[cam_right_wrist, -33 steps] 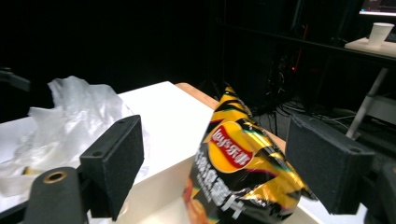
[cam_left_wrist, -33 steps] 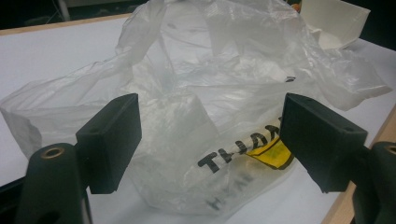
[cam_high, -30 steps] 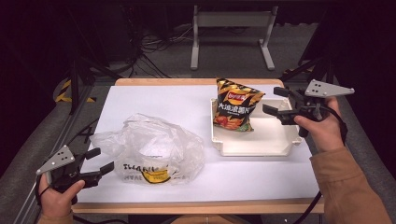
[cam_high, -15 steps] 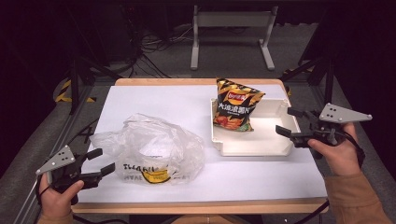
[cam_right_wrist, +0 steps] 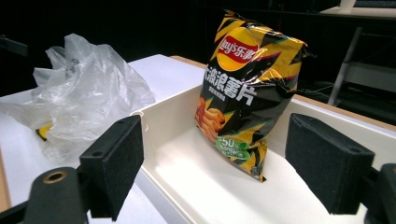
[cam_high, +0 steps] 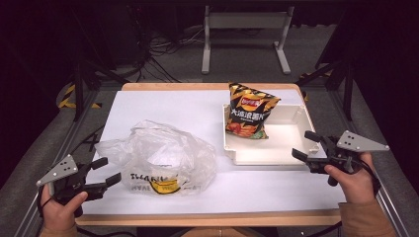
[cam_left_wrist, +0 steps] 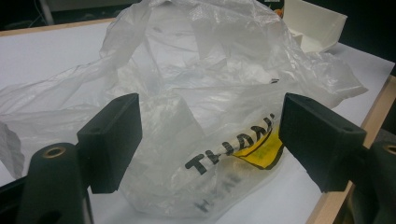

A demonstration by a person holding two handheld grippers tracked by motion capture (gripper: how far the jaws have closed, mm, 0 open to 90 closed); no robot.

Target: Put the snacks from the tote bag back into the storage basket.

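A black and yellow bag of crisps [cam_high: 248, 111] [cam_right_wrist: 247, 88] stands upright, leaning on the far wall inside a white tray [cam_high: 286, 154] [cam_right_wrist: 196, 172]. A crumpled clear plastic bag [cam_high: 163, 157] [cam_left_wrist: 201, 102] [cam_right_wrist: 79, 98] with black lettering and a yellow patch lies on the white table cover. My left gripper [cam_high: 106, 171] [cam_left_wrist: 210, 144] is open near the table's front left corner, just left of the plastic bag. My right gripper [cam_high: 306, 145] [cam_right_wrist: 215, 163] is open at the tray's right front corner, facing the crisps, with nothing between its jaws.
The white cover [cam_high: 168, 108] spreads over a wooden table whose front edge [cam_high: 207, 219] lies close to both hands. Metal stand legs [cam_high: 244, 39] and cables [cam_high: 163, 47] are on the dark floor behind the table.
My right gripper has drawn back from the crisps toward the front of the table, ending by the tray's right front corner. The left gripper has stayed put.
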